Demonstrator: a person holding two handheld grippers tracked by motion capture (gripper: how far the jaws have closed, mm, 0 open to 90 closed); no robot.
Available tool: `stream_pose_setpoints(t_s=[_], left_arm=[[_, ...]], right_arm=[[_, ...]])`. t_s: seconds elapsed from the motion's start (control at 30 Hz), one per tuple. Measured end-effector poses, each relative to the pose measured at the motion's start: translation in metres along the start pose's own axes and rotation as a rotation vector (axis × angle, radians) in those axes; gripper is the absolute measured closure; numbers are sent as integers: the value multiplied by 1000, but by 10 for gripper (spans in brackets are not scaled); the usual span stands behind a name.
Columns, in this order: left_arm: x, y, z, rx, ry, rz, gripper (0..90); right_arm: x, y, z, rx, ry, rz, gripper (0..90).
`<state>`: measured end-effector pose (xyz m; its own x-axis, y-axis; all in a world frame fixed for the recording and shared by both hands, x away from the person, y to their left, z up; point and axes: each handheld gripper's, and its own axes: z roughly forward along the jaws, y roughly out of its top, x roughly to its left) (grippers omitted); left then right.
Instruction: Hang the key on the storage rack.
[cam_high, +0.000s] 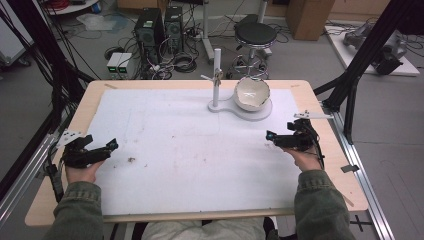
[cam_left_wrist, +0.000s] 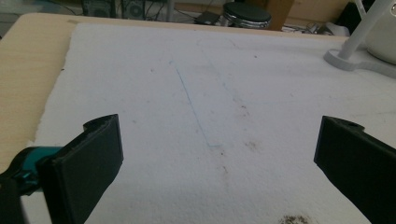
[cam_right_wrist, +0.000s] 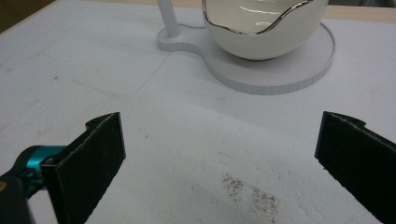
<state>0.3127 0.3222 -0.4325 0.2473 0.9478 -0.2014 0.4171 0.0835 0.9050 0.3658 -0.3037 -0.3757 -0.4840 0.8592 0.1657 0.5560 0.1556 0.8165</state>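
Note:
A white bowl (cam_high: 251, 93) with a wavy rim sits on a white stand base (cam_high: 261, 111) at the far middle of the table; a white post (cam_high: 216, 75) with a small arm rises from that base. The bowl (cam_right_wrist: 261, 25) and base (cam_right_wrist: 280, 72) lie ahead in the right gripper view. My left gripper (cam_high: 107, 148) rests low at the left edge of the white mat (cam_high: 190, 150), open, nothing between its jaws (cam_left_wrist: 219, 158). My right gripper (cam_high: 274, 137) sits at the right, also open and empty (cam_right_wrist: 219, 154), a little in front of the stand.
The mat covers a wooden table (cam_high: 320, 100) and carries small dark crumbs (cam_high: 131, 160) near the left gripper and specks (cam_right_wrist: 252, 191) near the right. A stool (cam_high: 255, 35), computer towers (cam_high: 150, 25) and cables stand on the floor behind. Black frame legs (cam_high: 360, 55) flank the table.

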Motion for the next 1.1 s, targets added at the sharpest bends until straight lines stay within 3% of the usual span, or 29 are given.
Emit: stream_pose_setpoints(t_s=[0.33,0.77,1.1], left_arm=[[-1,0,-1,-2,-5,9,18],[2,0,-1,-22,-4,-5,17],[0,0,-1,-16,5,6,17]], right_arm=[[-1,-25,-5,-33,-25,-9,6],[-7,-51,-14,-170,-106,13,6],[-12,-58,-18,-181,-117,26,6]])
